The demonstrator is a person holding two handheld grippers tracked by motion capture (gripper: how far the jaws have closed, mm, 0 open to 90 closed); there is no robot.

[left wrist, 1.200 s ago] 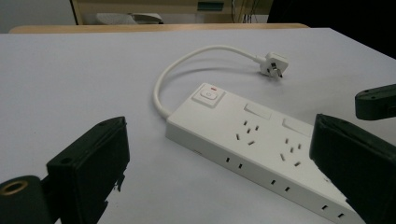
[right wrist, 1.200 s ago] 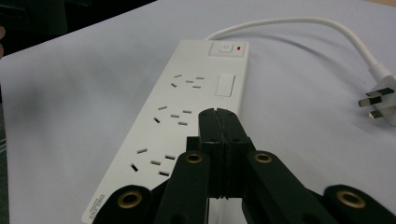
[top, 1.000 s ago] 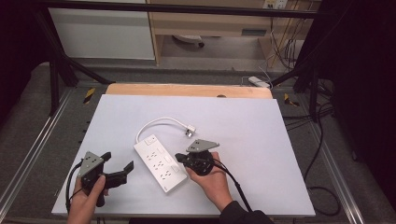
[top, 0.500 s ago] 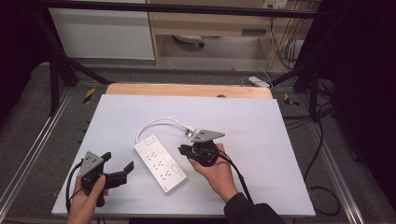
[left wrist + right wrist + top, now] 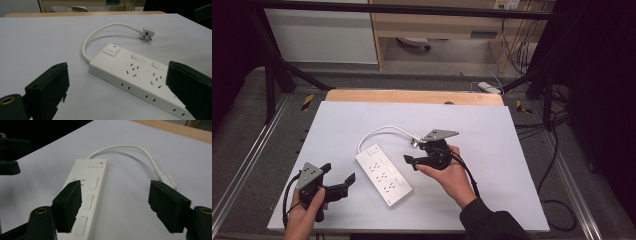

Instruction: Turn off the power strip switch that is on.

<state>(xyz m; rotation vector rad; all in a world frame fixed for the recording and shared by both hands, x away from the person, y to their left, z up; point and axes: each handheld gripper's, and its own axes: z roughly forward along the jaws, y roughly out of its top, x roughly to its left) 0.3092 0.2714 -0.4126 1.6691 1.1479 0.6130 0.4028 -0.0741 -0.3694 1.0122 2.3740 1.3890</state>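
A white power strip [image 5: 383, 173] lies slantwise on the white table top [image 5: 507, 150], its short cable curling back to a white plug [image 5: 415, 140]. My right gripper [image 5: 412, 151] is open, hovering just right of the strip, with the plug close to its far jaw. In the right gripper view the strip [image 5: 88, 192] lies behind the left jaw and the plug [image 5: 166, 180] just beyond the right jaw of that gripper [image 5: 116, 205]. My left gripper [image 5: 338, 174] is open, left of the strip and pointed at it. The left gripper view shows its jaws [image 5: 117, 87] framing the strip [image 5: 140, 75] and the plug [image 5: 147, 33] beyond.
A wooden board [image 5: 412, 96] borders the table's far edge. Metal frame rails run along both sides. Cables [image 5: 557, 200] and a small white adapter [image 5: 488, 87] lie on the floor to the right. Bare table surface stretches to the right of my right hand.
My right gripper has moved away from the person and slightly right, from beside the strip toward the plug. The left gripper and the strip have stayed put.
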